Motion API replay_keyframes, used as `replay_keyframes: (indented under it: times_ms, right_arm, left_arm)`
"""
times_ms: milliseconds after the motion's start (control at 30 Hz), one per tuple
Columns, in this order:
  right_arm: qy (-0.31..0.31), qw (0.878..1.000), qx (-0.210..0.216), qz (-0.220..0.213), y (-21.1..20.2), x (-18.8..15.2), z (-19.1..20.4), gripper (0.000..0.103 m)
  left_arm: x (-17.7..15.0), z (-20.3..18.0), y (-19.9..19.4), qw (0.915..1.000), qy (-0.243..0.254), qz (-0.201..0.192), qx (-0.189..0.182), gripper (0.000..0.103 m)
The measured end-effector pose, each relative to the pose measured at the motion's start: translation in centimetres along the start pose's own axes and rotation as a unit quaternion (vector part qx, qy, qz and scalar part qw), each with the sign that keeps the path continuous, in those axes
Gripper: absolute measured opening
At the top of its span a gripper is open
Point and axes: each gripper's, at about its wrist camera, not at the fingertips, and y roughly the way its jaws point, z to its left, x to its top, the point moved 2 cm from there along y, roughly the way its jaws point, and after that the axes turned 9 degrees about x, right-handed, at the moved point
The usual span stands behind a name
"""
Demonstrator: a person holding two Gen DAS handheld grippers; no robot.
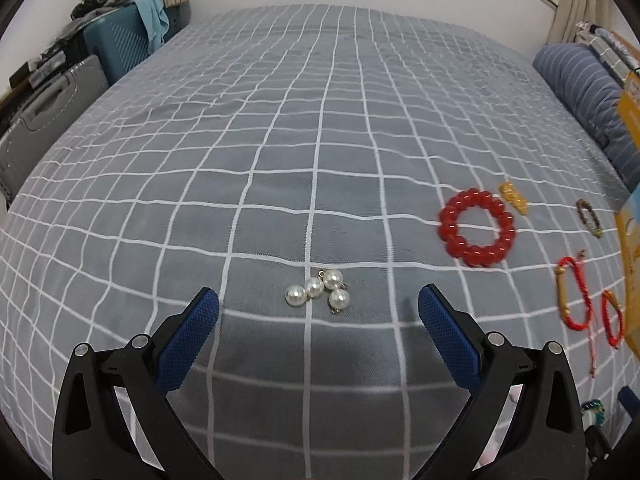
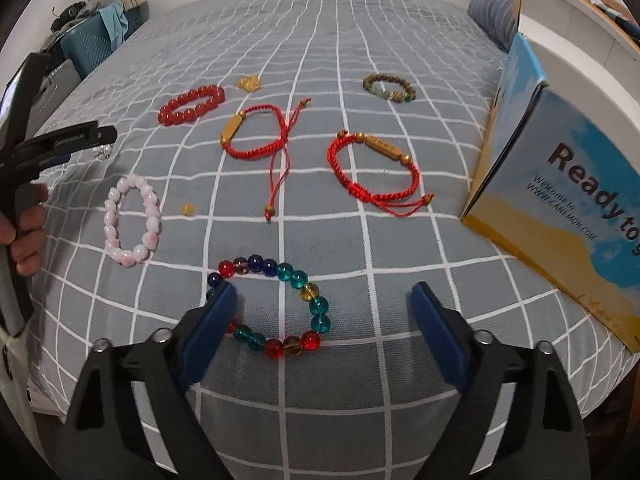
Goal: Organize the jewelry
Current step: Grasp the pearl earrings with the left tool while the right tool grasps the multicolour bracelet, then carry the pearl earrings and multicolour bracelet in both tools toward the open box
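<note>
My left gripper (image 1: 318,306) is open and empty just above the bed, with several pearl pendants (image 1: 320,290) lying between and ahead of its fingertips. My right gripper (image 2: 322,300) is open and empty, its jaws either side of a multicoloured glass bead bracelet (image 2: 276,304). In the right wrist view lie a pink-white bead bracelet (image 2: 134,220), a red bead bracelet (image 2: 192,105), two red cord bracelets (image 2: 256,132) (image 2: 374,170), a brown bead bracelet (image 2: 389,88), a yellow charm (image 2: 250,83) and a small yellow bead (image 2: 186,209). The red bead bracelet also shows in the left wrist view (image 1: 476,227).
Everything lies on a grey checked bedsheet (image 1: 280,140). An open blue and yellow cardboard box (image 2: 560,184) stands at the right. A striped pillow (image 1: 580,92) lies at the far right. Suitcases (image 1: 108,48) stand beyond the bed's left edge. The left gripper (image 2: 60,144) shows at the left.
</note>
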Motion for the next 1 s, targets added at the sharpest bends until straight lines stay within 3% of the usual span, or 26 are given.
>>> replay_keyframes:
  times_ms: [233, 467, 667, 1000]
  right_arm:
    - [-0.012, 1.000, -0.009, 0.009, 0.2, -0.1, 0.1, 0.054]
    - [-0.022, 1.000, -0.009, 0.015, 0.2, -0.2, 0.3, 0.020]
    - [-0.020, 1.000, -0.003, 0.017, -0.1, -0.2, 0.3, 0.011]
    - [-0.012, 1.000, 0.012, 0.011, -1.0, 0.0, 0.1, 0.011]
  left_arm:
    - [-0.2, -0.5, 1.6, 0.9998, 0.012, 0.015, 0.001, 0.080]
    - [-0.5, -1.0, 1.2, 0.9994, 0.028, 0.020, -0.006, 0.033]
    - [-0.6, -1.0, 0.6, 0.9992, 0.029, 0.026, -0.010, 0.032]
    - [-1.2, -0.6, -1.9, 0.9994, 0.025, 0.016, -0.018, 0.032]
